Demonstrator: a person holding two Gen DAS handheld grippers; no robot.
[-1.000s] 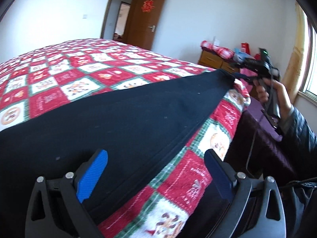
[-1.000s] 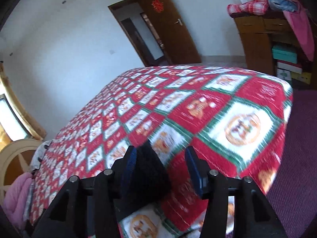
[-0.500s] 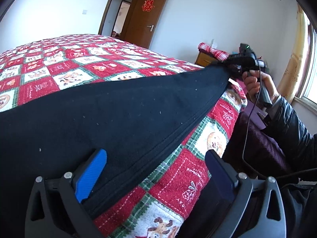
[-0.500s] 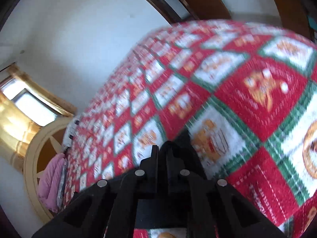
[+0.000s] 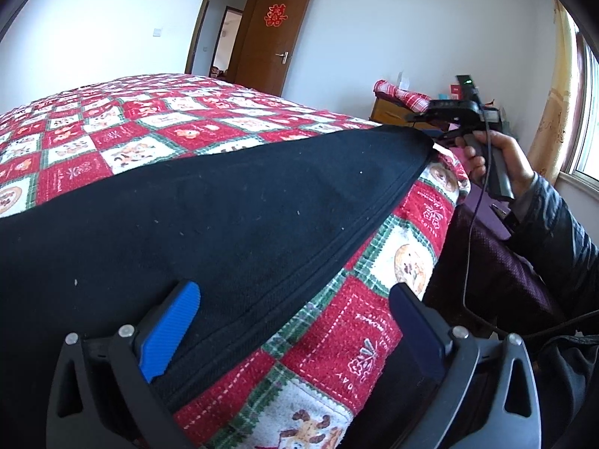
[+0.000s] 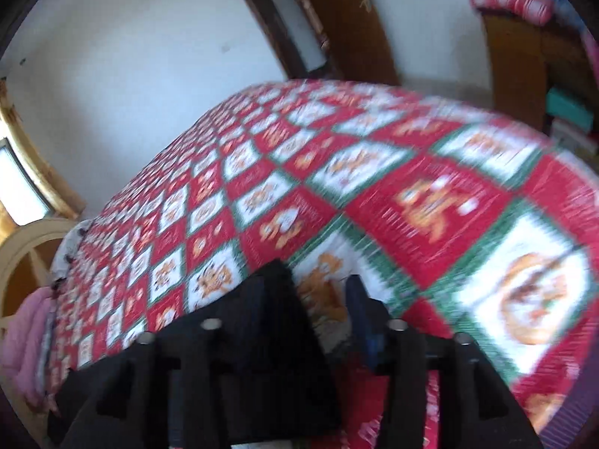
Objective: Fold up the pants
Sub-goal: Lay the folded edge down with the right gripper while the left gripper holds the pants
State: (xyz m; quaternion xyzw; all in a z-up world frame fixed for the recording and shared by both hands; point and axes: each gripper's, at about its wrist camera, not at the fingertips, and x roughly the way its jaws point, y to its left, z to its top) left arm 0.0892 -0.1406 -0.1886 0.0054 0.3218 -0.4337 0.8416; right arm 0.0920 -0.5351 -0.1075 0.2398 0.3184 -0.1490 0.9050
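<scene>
Two claws work the cloth. Low in the left wrist view, the left claw (image 5: 292,321) stands spread, the seamed edge of the long black fabric pants (image 5: 209,217) between its fingers, unpinched. The right claw (image 6: 310,299) is opening, a pants corner loose by its left finger. Pants lie flat on the red, white and green patchwork bedspread (image 5: 123,127). Soft, limp, light cloth: pinch hems or seam corners.

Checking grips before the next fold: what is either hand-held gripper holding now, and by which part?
Nothing is clamped. The left hand-held gripper stands open astride the pants' seamed edge. The right hand-held gripper is opening, the pants' corner loose between its jaws.
</scene>
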